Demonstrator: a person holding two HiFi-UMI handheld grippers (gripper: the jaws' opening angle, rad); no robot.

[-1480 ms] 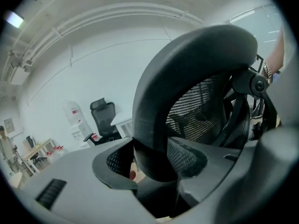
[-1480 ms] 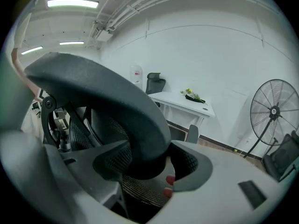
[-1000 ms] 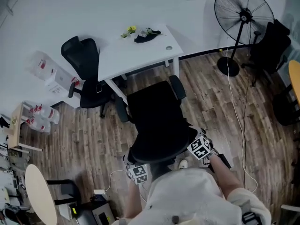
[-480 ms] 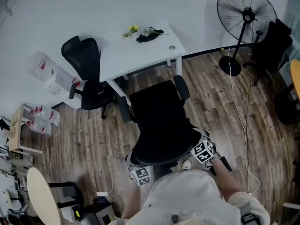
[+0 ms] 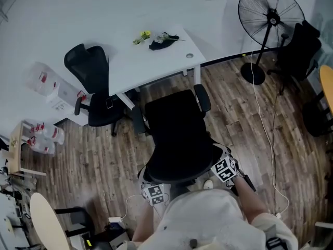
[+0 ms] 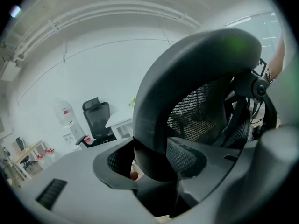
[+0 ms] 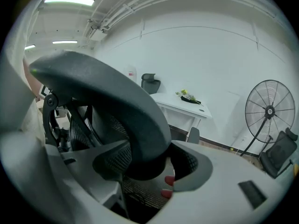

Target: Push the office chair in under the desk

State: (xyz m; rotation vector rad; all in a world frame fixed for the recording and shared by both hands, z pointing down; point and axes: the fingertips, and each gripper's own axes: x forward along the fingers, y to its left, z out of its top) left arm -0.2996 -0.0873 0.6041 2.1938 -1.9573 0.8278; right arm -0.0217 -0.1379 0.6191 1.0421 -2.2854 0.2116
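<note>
The black office chair stands on the wood floor with its seat toward the white desk and its front edge near the desk's legs. My left gripper is at the left side of the backrest's top rim, my right gripper at the right side. In the left gripper view the curved grey rim of the backrest runs between the jaws of the left gripper, which are shut on it. The right gripper is shut on the same rim from the other side.
A second black chair stands at the desk's left end. A standing fan and its white cable are to the right, with another dark chair beyond. Flowers lie on the desk. Plastic boxes sit by the wall.
The chair has rolled a little toward the desk, and both grippers have moved along with it, still clasping the backrest rim.
</note>
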